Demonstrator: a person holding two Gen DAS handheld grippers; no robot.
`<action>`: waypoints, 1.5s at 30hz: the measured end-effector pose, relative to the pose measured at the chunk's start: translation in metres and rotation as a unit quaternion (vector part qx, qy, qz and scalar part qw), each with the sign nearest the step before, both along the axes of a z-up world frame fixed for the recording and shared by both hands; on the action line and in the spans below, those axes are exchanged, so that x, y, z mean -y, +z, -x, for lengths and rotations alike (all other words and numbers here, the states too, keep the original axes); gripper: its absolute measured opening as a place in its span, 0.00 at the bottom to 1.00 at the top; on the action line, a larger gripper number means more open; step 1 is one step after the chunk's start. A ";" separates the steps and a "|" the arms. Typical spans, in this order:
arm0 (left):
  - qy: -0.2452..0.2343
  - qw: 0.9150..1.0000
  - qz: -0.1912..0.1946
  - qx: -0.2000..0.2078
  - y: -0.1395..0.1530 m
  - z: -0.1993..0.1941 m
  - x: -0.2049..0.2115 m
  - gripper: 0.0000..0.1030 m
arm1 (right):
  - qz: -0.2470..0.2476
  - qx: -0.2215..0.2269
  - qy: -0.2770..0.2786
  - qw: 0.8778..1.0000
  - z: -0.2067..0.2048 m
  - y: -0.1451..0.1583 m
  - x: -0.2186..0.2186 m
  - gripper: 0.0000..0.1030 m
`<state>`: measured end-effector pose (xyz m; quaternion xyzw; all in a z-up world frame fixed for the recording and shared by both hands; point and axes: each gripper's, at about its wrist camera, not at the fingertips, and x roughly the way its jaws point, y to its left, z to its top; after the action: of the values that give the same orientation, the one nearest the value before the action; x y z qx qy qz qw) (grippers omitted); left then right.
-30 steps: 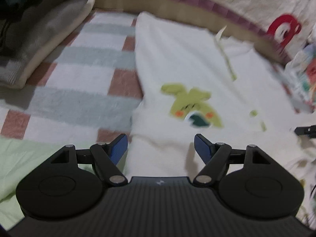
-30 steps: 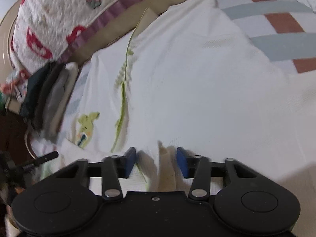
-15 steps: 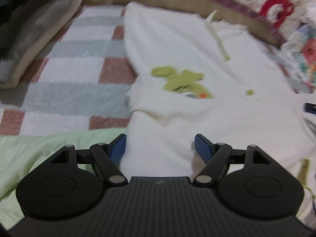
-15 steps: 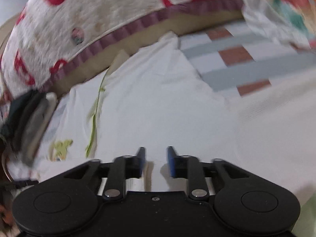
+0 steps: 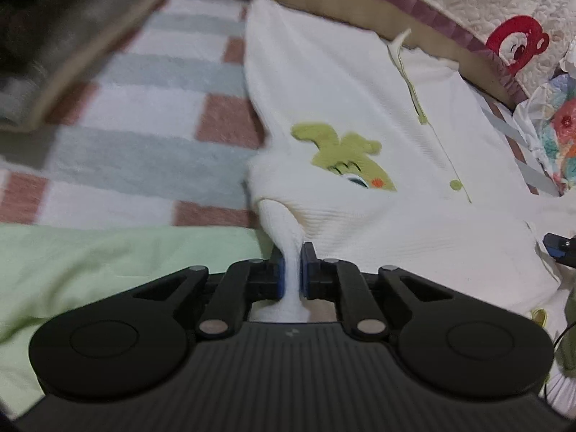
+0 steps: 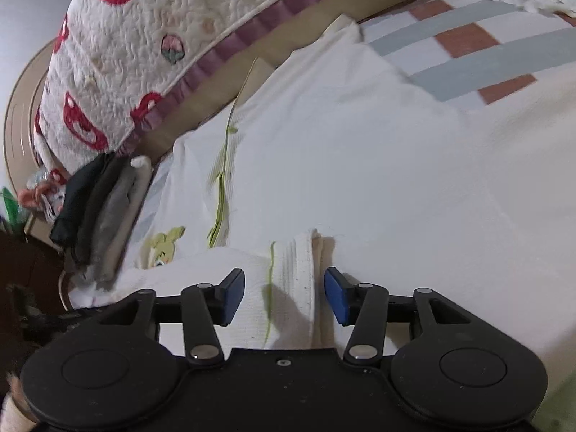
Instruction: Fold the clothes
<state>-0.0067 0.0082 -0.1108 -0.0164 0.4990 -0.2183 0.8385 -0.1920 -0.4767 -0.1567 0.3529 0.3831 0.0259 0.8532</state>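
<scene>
A white knit garment [image 5: 360, 115] with a green cartoon patch [image 5: 342, 158] and green trim lies spread on the checked blanket [image 5: 144, 136]. My left gripper [image 5: 291, 270] is closing and stands shut on a pinched ridge of the garment's near left edge. In the right wrist view the same garment [image 6: 360, 165] fills the middle. A folded cuff with a green stripe [image 6: 288, 280] lies between the blue pads of my right gripper [image 6: 284, 295]. That gripper's jaws are opening and the pads do not touch the cloth.
A quilted cover with red prints [image 6: 151, 36] rises behind the garment. A stack of dark and grey folded clothes [image 6: 97, 208] sits at the left, seen blurred in the left wrist view [image 5: 64, 36]. A pale green cloth [image 5: 90, 270] lies nearest me.
My left gripper closed from wide open onto the garment's edge and bunched it. My right gripper, shut on cloth before, has spread its jaws and let go of the folded cuff.
</scene>
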 end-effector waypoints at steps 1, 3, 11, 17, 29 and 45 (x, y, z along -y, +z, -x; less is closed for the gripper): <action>0.010 1.000 -0.012 0.011 0.007 0.004 -0.007 0.05 | 0.010 0.001 0.010 1.000 -0.003 0.002 -0.005 0.53; 0.032 0.998 -0.044 0.024 0.010 0.012 -0.018 0.02 | 0.035 0.002 0.032 0.999 -0.007 0.005 -0.016 0.53; 0.012 0.997 -0.055 -0.044 0.000 0.009 0.005 0.78 | 0.035 -0.003 0.045 0.998 -0.006 0.006 -0.018 0.53; -0.018 0.995 -0.041 -0.091 -0.008 0.024 0.005 0.83 | -0.026 -0.007 0.051 0.998 0.012 0.002 -0.014 0.56; -0.086 0.991 -0.086 -0.059 -0.002 0.050 0.011 0.11 | 0.002 0.095 0.104 0.990 0.041 0.031 -0.027 0.07; -0.129 0.985 -0.112 0.030 0.070 0.065 0.072 0.60 | 0.059 0.055 -0.043 0.996 0.074 0.013 0.017 0.35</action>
<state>-0.0713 -0.0642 -0.0410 0.1485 0.4924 -0.2681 0.8146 -0.2664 -0.4941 -0.1439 0.3162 0.3206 -0.0142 0.8927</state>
